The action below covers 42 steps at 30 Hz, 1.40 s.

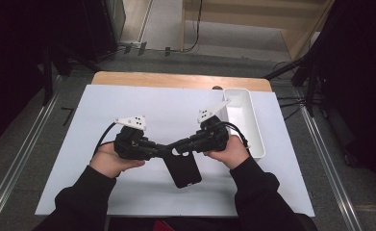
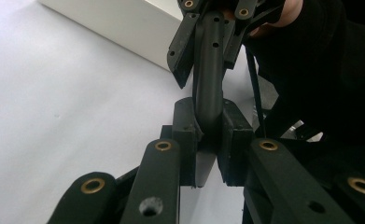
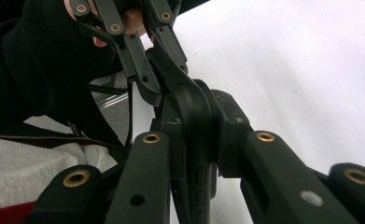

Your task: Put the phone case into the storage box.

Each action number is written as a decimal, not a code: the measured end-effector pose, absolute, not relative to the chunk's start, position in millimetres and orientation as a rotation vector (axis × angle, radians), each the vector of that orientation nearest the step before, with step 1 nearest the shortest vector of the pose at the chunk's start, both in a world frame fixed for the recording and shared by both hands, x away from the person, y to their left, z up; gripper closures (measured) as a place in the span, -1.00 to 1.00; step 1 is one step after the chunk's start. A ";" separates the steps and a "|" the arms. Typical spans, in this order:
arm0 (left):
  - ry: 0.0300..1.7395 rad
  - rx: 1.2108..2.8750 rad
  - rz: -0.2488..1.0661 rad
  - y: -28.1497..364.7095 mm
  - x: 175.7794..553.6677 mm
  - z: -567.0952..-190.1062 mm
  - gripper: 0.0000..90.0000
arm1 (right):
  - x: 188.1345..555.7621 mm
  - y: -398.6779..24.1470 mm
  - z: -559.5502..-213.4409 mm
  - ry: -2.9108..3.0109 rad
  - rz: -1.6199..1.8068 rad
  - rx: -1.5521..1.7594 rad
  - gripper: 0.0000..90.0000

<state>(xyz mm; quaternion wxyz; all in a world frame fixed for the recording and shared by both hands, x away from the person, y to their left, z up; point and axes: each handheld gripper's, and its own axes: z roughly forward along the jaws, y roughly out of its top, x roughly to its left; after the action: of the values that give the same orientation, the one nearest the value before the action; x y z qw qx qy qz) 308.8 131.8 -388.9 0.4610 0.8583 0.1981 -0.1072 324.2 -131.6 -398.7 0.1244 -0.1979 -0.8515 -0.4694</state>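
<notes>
Black and flexible, the phone case (image 1: pixel 184 169) is held above the white worktop (image 1: pixel 80 159) near its front edge, between the two hands. The left gripper (image 1: pixel 162 148) has its fingers (image 2: pixel 185 135) clamped on the case's top edge, and the right gripper (image 1: pixel 180 144) pinches the same edge just beside it, its fingers (image 3: pixel 229 135) tight on the rim. Both point toward each other and nearly meet. A white rectangular tray (image 1: pixel 253 130) stands at the worktop's right side, behind the right hand (image 1: pixel 231 151).
</notes>
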 end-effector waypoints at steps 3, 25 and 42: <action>0.483 2.117 -0.268 130.5 309.5 -388.2 0.77 | 323.7 -132.9 -398.6 -2.475 -1.366 -0.585 0.66; 0.513 2.169 -0.248 128.9 311.0 -380.3 0.77 | 322.5 -143.4 -397.8 -2.448 -1.384 -0.645 0.46; 0.702 2.155 -0.201 136.4 321.7 -368.3 0.76 | 317.2 -153.5 -394.4 -2.513 -1.442 -0.795 0.21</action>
<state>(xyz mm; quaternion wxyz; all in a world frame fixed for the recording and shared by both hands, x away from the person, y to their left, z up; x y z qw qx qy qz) 321.7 136.4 -368.3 0.4195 0.8597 0.2801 -0.0802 317.2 -153.5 -394.4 0.0685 -0.2640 -0.8344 -0.4789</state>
